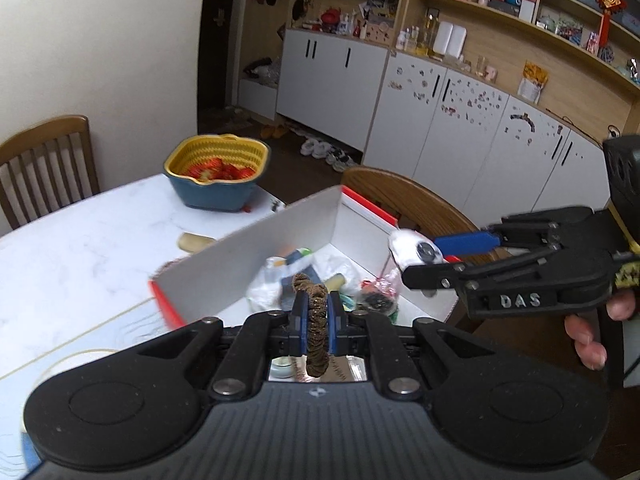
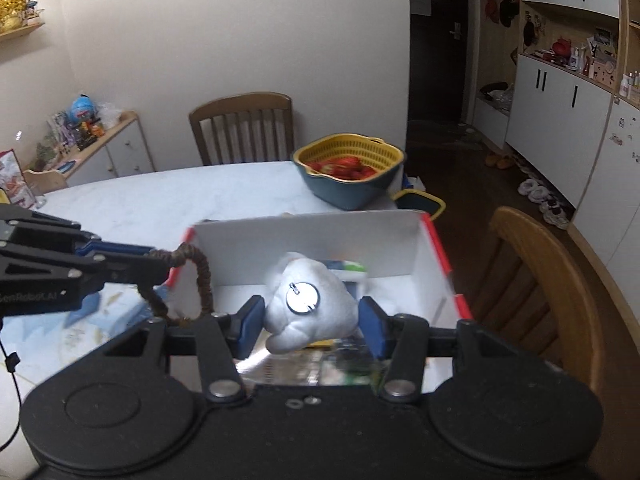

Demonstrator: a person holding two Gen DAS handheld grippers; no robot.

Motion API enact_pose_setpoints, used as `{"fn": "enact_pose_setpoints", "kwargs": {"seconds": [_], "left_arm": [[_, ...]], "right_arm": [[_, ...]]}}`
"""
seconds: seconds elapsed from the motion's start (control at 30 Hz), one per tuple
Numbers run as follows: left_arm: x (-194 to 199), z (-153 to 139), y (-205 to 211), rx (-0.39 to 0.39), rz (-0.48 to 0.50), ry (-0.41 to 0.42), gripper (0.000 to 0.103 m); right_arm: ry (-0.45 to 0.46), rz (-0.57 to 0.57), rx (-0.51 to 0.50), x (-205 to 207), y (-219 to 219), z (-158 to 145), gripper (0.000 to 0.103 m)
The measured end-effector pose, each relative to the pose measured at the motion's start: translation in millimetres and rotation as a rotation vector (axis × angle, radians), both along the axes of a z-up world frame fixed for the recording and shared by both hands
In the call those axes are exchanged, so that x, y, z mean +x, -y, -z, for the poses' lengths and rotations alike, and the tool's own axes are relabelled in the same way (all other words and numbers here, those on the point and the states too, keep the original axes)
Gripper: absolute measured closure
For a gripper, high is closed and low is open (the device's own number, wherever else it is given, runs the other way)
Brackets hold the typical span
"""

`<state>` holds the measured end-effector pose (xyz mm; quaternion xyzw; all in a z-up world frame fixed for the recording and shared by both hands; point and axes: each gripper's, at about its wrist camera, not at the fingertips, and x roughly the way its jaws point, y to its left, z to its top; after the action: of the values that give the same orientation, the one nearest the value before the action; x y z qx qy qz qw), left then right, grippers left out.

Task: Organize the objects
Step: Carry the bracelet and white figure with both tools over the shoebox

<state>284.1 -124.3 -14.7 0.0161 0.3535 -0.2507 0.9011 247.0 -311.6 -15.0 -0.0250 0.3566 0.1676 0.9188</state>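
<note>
White marble-patterned table point(image 2: 160, 200) in a dining room carries an open white box point(image 2: 304, 236) with a red rim, seen from both wrist cameras. Box contents, blurred, include clear bags point(image 1: 264, 284) and small packets that cannot be told apart.

Left gripper point(image 1: 316, 308), at 6 o'clock in its own view, has its jaws pressed together on a brown hair tie point(image 1: 314, 320), which stands up between the blue pads and loops over the near edge of the box. In the right view the same tie point(image 2: 202, 280) hangs as a loop from the left gripper's tip at 9 o'clock, just outside the box's left wall.

Right gripper point(image 2: 312, 320), at 6 o'clock in its own view, is clamped on a white plush toy point(image 2: 308, 304) bearing a round metal disc; both blue pads touch its sides, and it hangs above the box interior. In the left view the toy point(image 1: 412, 250) appears at 3 o'clock, over the right rim of the box, with the person's fingers point(image 1: 588, 340) wrapped under the gripper handle.

Beyond the box, at 12 o'clock in the right view, a yellow strainer set in a blue bowl point(image 2: 348, 172) holds red items near the table's far edge. Wooden chairs point(image 2: 244, 128) stand at the far side and at 3 o'clock. White cabinets point(image 1: 440, 128) under wooden shelves fill the background, with shoes point(image 1: 324, 152) on the dark floor.
</note>
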Motion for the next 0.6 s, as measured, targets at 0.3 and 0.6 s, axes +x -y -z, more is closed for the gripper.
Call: {"fn": "enact_pose_setpoints", "kwargs": {"seconds": [0.3,0.6], "left_arm": [[27,26,37,0.001,0.018,-0.078,0.094],[49,47,54,-0.009,0.01,-0.152,0.094]], "right_arm": [[-0.035,0.001,-0.04,45,16,23,0.053],[-0.093,-0.035,-0.048,81,9,48,0.053]]}}
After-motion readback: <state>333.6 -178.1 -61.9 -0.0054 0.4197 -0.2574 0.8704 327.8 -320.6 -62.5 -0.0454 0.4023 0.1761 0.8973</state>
